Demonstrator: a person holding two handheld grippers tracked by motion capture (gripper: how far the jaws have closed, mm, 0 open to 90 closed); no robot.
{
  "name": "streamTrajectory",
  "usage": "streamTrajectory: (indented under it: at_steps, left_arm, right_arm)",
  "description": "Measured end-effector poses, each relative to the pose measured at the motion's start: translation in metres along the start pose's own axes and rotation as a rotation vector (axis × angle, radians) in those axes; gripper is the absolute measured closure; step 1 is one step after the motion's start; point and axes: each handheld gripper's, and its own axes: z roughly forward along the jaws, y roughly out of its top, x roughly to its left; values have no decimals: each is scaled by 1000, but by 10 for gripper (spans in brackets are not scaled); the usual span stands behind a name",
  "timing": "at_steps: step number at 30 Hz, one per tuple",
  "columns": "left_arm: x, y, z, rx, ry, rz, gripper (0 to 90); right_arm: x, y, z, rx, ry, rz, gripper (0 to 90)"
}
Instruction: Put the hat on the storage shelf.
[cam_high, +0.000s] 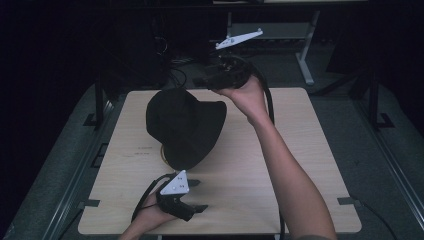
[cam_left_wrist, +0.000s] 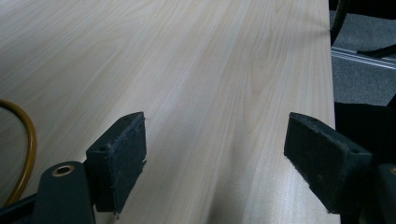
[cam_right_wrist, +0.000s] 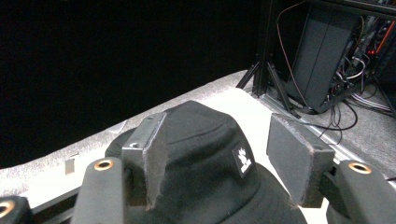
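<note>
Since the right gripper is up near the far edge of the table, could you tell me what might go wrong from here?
The right gripper has open jaws above the black hat, not gripping it; closing from there could catch only loose fabric, and the hat might slip. The hat lies over an orange ring, so lifting it may drag the ring along. The left gripper rests open on the table, too far off to steady either.

Matt cloth hat, wood-grain tbl
</note>
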Motion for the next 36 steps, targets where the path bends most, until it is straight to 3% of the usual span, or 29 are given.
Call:
streamTrajectory:
  at_steps: [22,36]
  left_arm:
    - [0,0,-2,-18,1,-9,203]
    - [-1,0,-1,-24,-1,-11,203]
  right_arm:
    - [-18,-37,-51,-28,-61,62,340]
    - [-28,-70,-82,-32,-103,112,320]
